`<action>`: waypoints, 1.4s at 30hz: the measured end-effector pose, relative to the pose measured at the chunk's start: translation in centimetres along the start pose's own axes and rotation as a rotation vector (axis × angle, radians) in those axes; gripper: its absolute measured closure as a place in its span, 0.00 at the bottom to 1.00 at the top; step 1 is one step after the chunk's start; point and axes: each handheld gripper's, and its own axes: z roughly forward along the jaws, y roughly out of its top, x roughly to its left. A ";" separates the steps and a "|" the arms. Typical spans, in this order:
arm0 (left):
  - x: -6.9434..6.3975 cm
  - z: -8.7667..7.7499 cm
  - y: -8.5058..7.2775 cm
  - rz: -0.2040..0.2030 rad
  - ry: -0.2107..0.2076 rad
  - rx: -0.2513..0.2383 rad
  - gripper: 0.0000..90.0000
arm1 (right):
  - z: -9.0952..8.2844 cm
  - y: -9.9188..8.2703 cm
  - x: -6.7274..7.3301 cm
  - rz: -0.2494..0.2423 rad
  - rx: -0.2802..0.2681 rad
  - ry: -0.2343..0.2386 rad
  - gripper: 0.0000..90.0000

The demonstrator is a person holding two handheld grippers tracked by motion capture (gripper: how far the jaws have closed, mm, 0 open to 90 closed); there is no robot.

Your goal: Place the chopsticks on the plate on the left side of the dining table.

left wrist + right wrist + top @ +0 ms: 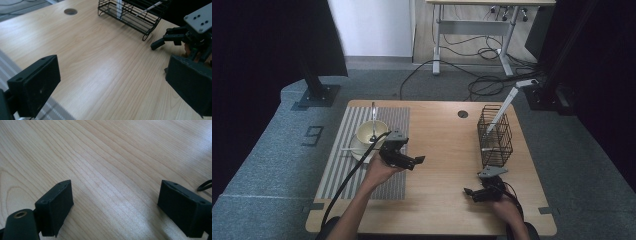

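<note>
My left gripper (414, 161) hovers over the right edge of a grey striped placemat (343, 165), open, jaws pointing right across the table. In the left gripper view its jaws (112, 85) stand wide apart over bare wood. A cream bowl (372, 132) on a white saucer (356, 148) sits just behind it, with a thin utensil (373, 114) standing in the bowl. My right gripper (469, 192) rests low near the table's front right, open, also seen as a black claw (160, 43). Its jaws (115, 207) frame plain wood grain.
A black wire basket (495, 135) stands at the right, holding long white utensils (502, 107); its near corner (145, 30) is close to the right gripper. A round cable hole (463, 114) lies at the table's back. A black cable (352, 175) trails from the left gripper.
</note>
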 end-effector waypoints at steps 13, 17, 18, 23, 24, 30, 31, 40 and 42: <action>-2.5 2.7 3.4 0.084 -0.053 0.021 0.00 | 0.0 -0.1 0.4 0.014 0.029 -0.017 0.01; -3.3 3.5 4.4 0.097 -0.070 0.021 0.00 | -0.1 -0.2 0.5 0.020 0.038 -0.023 0.00; -3.5 3.7 4.6 0.098 -0.075 0.021 0.00 | -0.1 -0.2 0.5 0.020 0.037 -0.023 0.00; -4.6 4.9 5.8 0.122 -0.095 0.022 0.00 | -0.3 -0.4 0.7 0.029 0.037 -0.029 0.00; -4.7 5.1 6.0 0.124 -0.099 0.024 0.00 | -0.4 -0.5 0.7 0.030 0.037 -0.031 0.00; -5.6 6.4 6.9 0.140 -0.113 0.023 0.04 | -0.7 -0.8 0.9 0.039 0.036 -0.038 0.00; -5.7 6.6 7.1 0.140 -0.121 0.019 0.04 | -0.7 -0.8 1.0 0.041 0.037 -0.039 0.00; -7.0 9.0 8.4 0.160 -0.182 0.026 0.12 | -0.8 -0.9 1.0 0.039 0.039 -0.039 0.00; -7.5 9.6 8.8 0.178 -0.189 0.034 0.13 | -0.8 -0.9 1.0 0.040 0.039 -0.037 0.00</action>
